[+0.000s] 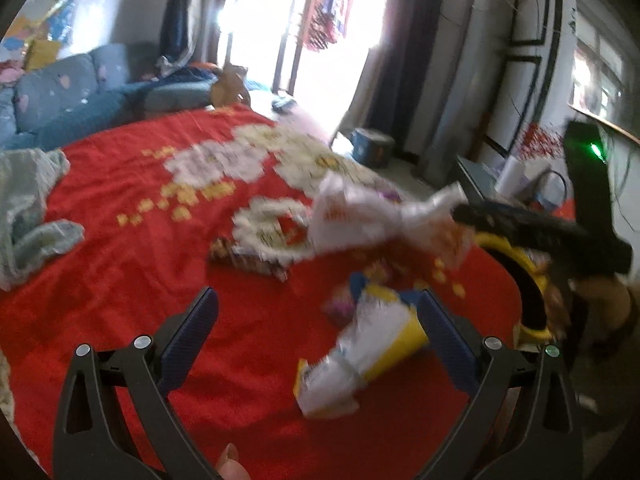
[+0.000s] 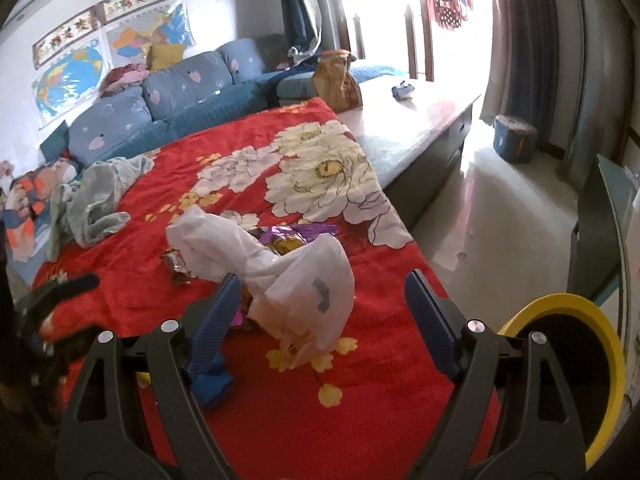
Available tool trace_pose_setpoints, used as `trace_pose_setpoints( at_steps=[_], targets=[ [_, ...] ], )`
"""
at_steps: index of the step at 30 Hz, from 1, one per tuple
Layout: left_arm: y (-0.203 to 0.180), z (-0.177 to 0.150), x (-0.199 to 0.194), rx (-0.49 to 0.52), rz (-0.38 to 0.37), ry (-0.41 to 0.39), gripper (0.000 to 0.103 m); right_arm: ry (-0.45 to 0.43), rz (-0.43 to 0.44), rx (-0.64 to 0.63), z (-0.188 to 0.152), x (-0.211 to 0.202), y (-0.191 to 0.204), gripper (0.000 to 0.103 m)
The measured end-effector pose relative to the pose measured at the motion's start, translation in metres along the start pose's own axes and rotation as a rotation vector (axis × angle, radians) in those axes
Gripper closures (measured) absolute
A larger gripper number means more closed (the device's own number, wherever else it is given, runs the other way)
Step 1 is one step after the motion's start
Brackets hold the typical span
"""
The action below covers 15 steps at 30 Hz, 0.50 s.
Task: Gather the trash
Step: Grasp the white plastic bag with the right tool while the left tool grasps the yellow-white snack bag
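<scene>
A crumpled white plastic bag (image 2: 296, 276) lies on the red flowered blanket (image 2: 360, 400), with purple and gold foil wrappers (image 2: 288, 240) behind it. My right gripper (image 2: 323, 276) is open, its fingers on either side of the bag; the pads are not pressing on it. In the left wrist view the same bag (image 1: 352, 216) is blurred, and my right gripper (image 1: 520, 228) reaches in from the right. My left gripper (image 1: 316, 294) is open over a white and yellow wrapper (image 1: 360, 352) that lies by its right finger. A brown wrapper (image 1: 248, 258) lies farther off.
A yellow-rimmed black bin (image 2: 600, 320) stands at the bed's right edge. A grey-green cloth (image 2: 96, 200) lies on the blanket's left. Behind are a blue sofa (image 2: 180, 84), a brown paper bag (image 2: 336, 80) and a low table (image 2: 420, 120). The floor to the right holds a blue tub (image 2: 514, 138).
</scene>
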<state>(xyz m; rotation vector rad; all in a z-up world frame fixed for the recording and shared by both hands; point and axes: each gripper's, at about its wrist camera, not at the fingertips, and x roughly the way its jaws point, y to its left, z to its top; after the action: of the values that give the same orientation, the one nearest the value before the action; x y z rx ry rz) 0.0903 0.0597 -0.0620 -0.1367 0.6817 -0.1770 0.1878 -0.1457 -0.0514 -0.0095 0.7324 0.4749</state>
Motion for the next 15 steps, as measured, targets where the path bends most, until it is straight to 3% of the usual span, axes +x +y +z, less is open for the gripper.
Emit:
trace_pose_setpoints(
  at_steps=[5,7,12,15],
  targets=[
    [-0.006,-0.016,0.006,0.066,-0.066,0.047,0.007,0.031,0.009,-0.004,-0.003,0.014,-0.001,0.028],
    [-0.009,-0.019,0.009,0.086,-0.076,0.060,0.007,0.038,0.022,-0.005,-0.004,0.016,-0.001,0.033],
    [-0.014,-0.024,0.014,0.107,-0.112,0.089,0.008,0.059,0.061,-0.029,-0.008,0.018,0.003,0.055],
    [-0.015,-0.026,0.015,0.122,-0.132,0.105,0.019,0.055,0.068,-0.039,-0.011,0.016,0.005,0.063]
  ],
)
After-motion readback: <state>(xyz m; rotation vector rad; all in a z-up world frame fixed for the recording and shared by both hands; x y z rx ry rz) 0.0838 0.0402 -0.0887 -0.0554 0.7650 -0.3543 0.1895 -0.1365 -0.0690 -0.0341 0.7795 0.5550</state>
